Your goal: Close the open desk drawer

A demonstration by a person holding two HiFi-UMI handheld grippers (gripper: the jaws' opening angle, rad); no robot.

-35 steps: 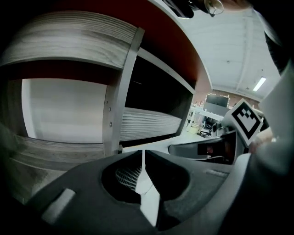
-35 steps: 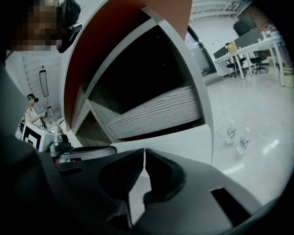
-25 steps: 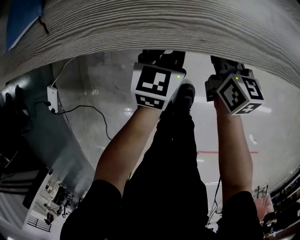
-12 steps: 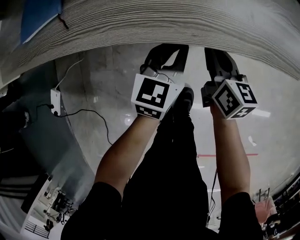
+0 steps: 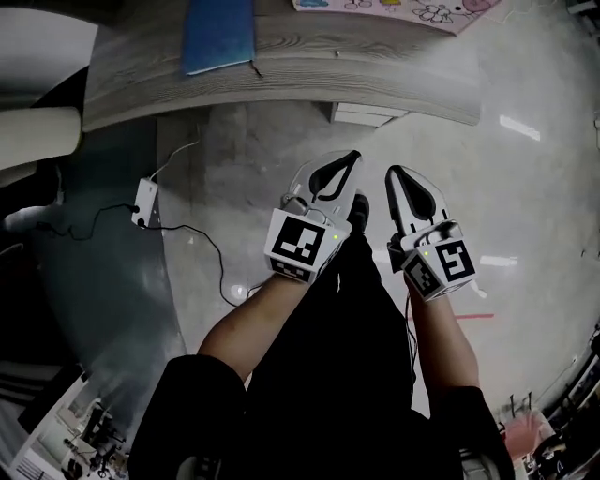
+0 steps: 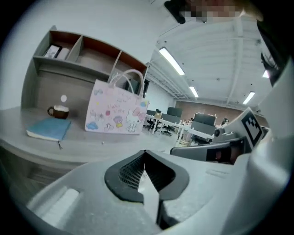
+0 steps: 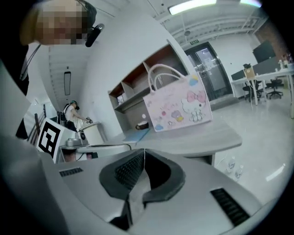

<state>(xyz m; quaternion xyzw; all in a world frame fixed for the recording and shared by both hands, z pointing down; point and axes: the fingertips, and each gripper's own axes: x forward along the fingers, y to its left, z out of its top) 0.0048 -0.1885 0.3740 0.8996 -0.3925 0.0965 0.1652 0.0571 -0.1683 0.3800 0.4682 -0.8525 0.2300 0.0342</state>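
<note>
The left gripper [image 5: 349, 161] and right gripper [image 5: 393, 172] have been drawn back from the counter [image 5: 309, 70], jaws closed on nothing, and the drawer [image 5: 367, 114], seen tucked under the counter's edge, is judged already shut.

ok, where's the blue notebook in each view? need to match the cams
Head view: blue notebook at top left, flat on the desk.
Left gripper view: left of middle, flat on the desk.
Right gripper view: near the middle, small, above the jaws.
Shared landmark: the pink cartoon bag stands to the notebook's right in all three.
</note>
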